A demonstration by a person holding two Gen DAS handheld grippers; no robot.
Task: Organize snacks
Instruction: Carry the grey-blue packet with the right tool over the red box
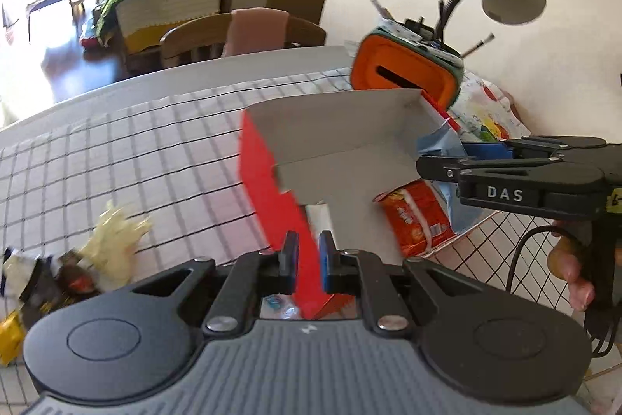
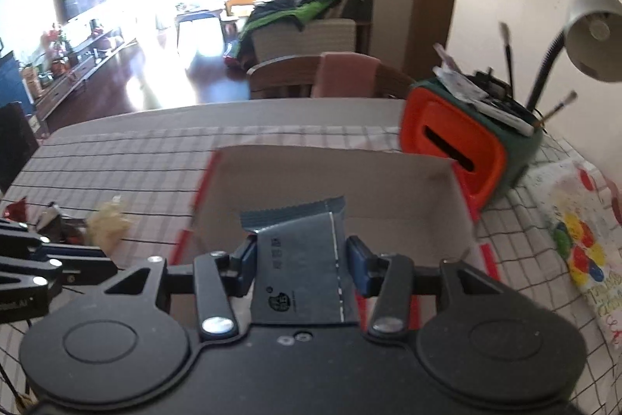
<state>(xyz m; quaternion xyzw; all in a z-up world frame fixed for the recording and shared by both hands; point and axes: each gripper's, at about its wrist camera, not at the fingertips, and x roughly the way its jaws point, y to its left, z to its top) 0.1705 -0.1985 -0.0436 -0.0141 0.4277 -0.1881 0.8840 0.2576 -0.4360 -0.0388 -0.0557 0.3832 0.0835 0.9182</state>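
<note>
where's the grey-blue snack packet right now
In the right wrist view the grey-blue snack packet sits clamped in the right gripper, over the open red box.

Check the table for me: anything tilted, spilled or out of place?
Yes. The red box is tipped up on its side wall, pinched by the left tongs. Loose wrappers lie scattered on the tablecloth outside it.

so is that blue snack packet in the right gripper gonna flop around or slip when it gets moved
The blue snack packet probably flexes: it is thin film and its crimped top edge bends over above the right gripper. It looks light, so swinging should be slight. The glossy wrapper could slide, though the pads press on both sides of it.
</note>
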